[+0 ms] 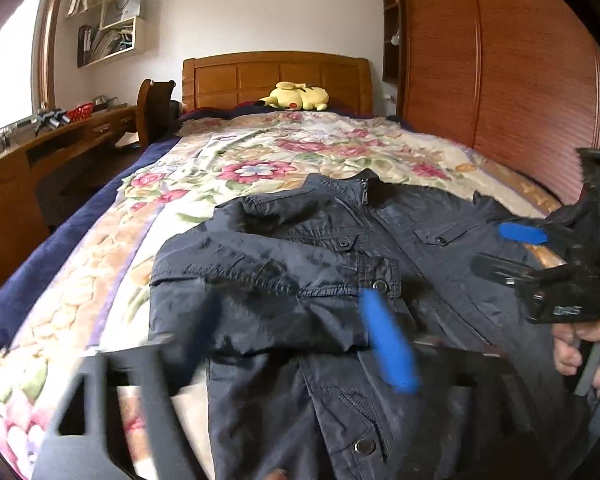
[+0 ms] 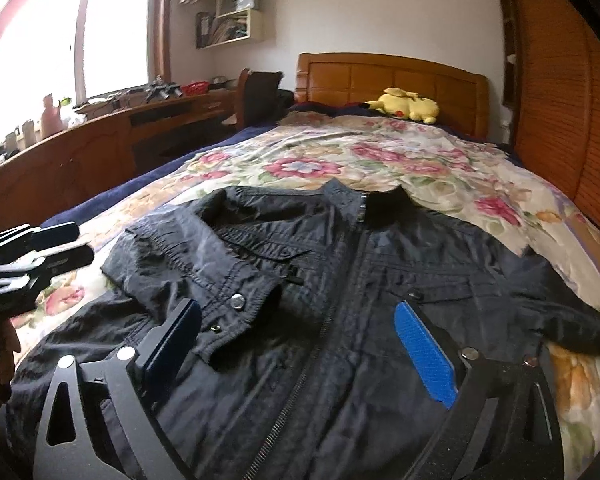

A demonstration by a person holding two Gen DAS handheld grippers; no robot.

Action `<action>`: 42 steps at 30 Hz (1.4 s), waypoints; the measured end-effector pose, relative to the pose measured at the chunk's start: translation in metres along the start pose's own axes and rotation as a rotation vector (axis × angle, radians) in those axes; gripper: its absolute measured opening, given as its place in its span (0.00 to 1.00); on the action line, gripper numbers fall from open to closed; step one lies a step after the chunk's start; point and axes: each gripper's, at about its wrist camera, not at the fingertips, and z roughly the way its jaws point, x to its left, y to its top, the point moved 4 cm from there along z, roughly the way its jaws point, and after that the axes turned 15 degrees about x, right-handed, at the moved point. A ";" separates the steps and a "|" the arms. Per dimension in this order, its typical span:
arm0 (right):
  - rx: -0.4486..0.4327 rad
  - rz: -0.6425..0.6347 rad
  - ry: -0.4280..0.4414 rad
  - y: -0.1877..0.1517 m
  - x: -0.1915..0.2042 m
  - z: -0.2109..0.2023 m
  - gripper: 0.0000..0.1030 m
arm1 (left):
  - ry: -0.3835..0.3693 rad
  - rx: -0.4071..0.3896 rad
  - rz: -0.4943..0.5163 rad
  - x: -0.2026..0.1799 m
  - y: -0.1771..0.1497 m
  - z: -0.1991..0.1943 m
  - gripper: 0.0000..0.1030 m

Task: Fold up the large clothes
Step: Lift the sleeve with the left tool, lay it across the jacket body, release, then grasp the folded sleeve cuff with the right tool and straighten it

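Observation:
A dark navy jacket [image 1: 320, 264] [image 2: 340, 280] lies face up, zipped, on the floral bedspread [image 1: 260, 152] [image 2: 380, 156], collar toward the headboard. One sleeve is folded across the chest, its snap cuff [image 1: 378, 280] [image 2: 240, 304] near the zipper. My left gripper [image 1: 276, 360] is blurred and stands open over that folded sleeve, pads clear of the cloth; it also shows at the picture's left edge as the left gripper [image 2: 66, 246]. My right gripper [image 2: 300, 344] is open above the jacket's front, the zipper running between its fingers. From the left wrist, the right gripper [image 1: 508, 250] hovers over the other shoulder.
A yellow plush toy [image 1: 296, 96] [image 2: 408, 106] lies by the wooden headboard [image 1: 276, 76]. A wooden wardrobe [image 1: 500, 60] lines the bed's right side. A desk [image 2: 100, 128] with clutter and a chair [image 2: 256, 92] stand left, under the window. A hand [image 1: 572, 344] holds the right gripper.

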 end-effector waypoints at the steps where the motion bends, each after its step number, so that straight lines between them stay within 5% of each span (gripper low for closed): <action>1: 0.010 -0.007 0.012 0.002 0.003 0.005 0.88 | -0.007 0.003 -0.008 0.003 -0.002 0.001 0.81; 16: 0.229 -0.135 0.128 0.011 0.031 0.087 0.59 | 0.032 0.010 -0.053 0.035 -0.020 0.002 0.81; 22: 0.283 -0.159 0.149 0.011 0.037 0.107 0.36 | 0.030 0.002 -0.045 0.032 -0.021 0.000 0.81; 24: 0.290 -0.165 0.158 0.010 0.038 0.109 0.16 | 0.032 0.000 -0.041 0.029 -0.021 0.000 0.81; 26: 0.289 -0.172 0.172 0.007 0.039 0.107 0.09 | 0.029 0.000 -0.037 0.028 -0.022 0.000 0.81; 42: 0.102 -0.073 0.032 -0.004 -0.007 0.041 0.07 | 0.010 -0.031 -0.033 0.010 -0.018 -0.006 0.81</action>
